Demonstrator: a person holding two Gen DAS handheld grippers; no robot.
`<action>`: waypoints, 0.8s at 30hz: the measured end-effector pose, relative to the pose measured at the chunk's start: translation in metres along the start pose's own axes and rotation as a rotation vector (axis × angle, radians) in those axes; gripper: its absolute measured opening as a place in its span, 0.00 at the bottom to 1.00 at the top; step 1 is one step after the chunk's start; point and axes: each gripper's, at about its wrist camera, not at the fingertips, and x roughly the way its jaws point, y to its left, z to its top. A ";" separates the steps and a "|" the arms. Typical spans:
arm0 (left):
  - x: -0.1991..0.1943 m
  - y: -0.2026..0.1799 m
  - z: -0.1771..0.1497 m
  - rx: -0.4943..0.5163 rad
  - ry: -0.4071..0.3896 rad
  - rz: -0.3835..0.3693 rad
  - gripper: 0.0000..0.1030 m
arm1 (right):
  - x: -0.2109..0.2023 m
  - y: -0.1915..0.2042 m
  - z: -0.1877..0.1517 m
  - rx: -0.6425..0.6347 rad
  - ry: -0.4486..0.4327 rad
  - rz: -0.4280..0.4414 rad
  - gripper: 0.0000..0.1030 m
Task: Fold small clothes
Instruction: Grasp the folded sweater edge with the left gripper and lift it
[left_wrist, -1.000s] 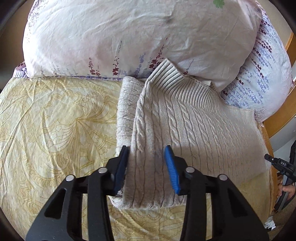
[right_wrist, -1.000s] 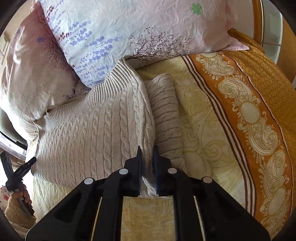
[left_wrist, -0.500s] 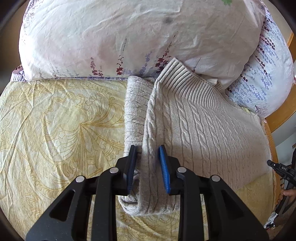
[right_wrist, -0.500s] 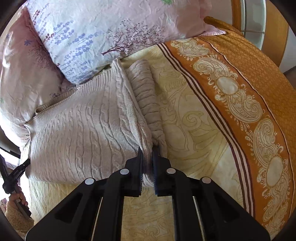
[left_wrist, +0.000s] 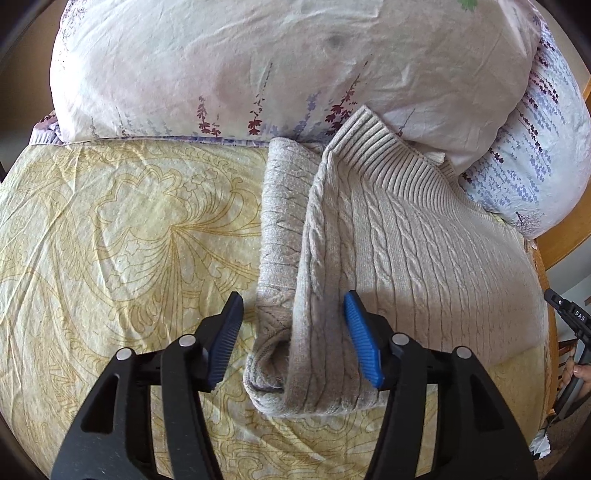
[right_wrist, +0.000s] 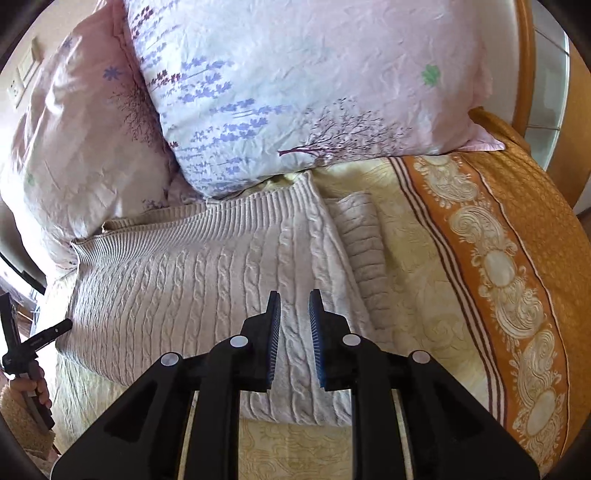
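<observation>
A beige cable-knit sweater (left_wrist: 413, 266) lies on the bed, its ribbed hem against the pillows. One side is folded over, with a sleeve (left_wrist: 284, 221) lying along its left edge. My left gripper (left_wrist: 293, 332) is open, its jaws either side of the sweater's folded near corner. In the right wrist view the sweater (right_wrist: 192, 288) lies flat with the sleeve (right_wrist: 364, 251) along its right edge. My right gripper (right_wrist: 294, 332) is open and empty just above the sweater's near edge.
Two floral pillows (left_wrist: 258, 66) (right_wrist: 314, 85) lie at the head of the bed. The yellow patterned bedspread (left_wrist: 110, 240) has an orange border (right_wrist: 517, 277) on the right. A wooden bed frame (left_wrist: 565, 240) stands at the right edge.
Both grippers were closed on the sweater's edge half a second ago and have opened and let go. The right gripper rose and drew back; the sweater side now lies flat.
</observation>
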 end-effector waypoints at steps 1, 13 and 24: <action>0.000 0.001 0.000 -0.006 0.000 -0.005 0.57 | 0.006 0.000 -0.001 0.006 0.024 -0.014 0.32; 0.005 0.043 0.033 -0.247 0.003 -0.200 0.66 | 0.020 0.023 0.001 -0.002 0.056 0.048 0.64; 0.032 0.040 0.058 -0.270 0.081 -0.324 0.53 | 0.030 0.056 -0.008 -0.062 0.092 0.122 0.70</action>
